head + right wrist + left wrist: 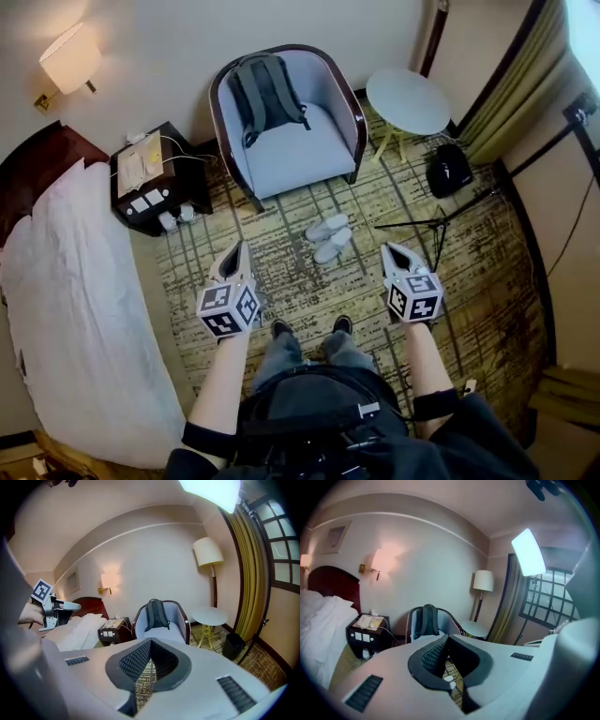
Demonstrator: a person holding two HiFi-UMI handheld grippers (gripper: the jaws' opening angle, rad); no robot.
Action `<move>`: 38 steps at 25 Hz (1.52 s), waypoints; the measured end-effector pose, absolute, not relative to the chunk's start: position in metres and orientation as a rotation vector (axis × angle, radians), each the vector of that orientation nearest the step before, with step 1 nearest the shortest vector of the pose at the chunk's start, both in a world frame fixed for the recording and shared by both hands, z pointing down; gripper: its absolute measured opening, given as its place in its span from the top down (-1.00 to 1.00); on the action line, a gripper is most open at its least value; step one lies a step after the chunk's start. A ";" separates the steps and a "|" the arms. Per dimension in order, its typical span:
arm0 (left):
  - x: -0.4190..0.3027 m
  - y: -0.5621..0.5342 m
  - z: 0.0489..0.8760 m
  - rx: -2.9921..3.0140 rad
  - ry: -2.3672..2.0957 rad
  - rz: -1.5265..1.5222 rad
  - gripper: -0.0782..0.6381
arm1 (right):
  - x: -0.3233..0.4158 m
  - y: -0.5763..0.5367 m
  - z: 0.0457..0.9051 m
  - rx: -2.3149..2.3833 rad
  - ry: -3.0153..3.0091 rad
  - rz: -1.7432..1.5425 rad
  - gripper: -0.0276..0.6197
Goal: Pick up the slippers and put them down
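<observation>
**Head view, with both gripper views.** A pair of white slippers (328, 238) is shown lying side by side on the patterned carpet (487, 281), just in front of the grey armchair (291, 150). The slippers lie ahead of the person's shoes (311, 327) and are touched by neither tool. The left tool (239, 247) is held over the carpet to the left of the slippers, and the right tool (388, 249) to their right. Both are pointed forward and tilted downward. In each gripper view the jaws are seen pressed together, with nothing between them. A dark backpack (264, 94) is propped against the back of the armchair. A round desk (408, 101) is placed to the armchair's right, and a black bag (449, 171) is set on the floor near it. A dark nightstand (155, 178) is seen between the armchair and the bed (75, 300).
</observation>
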State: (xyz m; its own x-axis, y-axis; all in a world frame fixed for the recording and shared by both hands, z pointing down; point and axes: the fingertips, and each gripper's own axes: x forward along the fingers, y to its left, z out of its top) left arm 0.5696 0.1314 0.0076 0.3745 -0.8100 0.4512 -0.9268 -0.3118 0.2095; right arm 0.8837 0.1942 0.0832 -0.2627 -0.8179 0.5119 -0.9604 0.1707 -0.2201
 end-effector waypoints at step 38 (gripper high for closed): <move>0.182 0.178 0.033 1.842 -1.951 0.318 0.78 | 0.392 0.105 0.060 0.899 -2.563 0.416 0.91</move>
State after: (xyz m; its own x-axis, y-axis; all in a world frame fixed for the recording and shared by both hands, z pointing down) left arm 0.1818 0.1779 0.0332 -0.0197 -0.8877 0.4600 -0.9879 0.0881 0.1278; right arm 0.3917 0.1054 0.0597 -0.7176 -0.5292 0.4529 -0.6452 0.7499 -0.1460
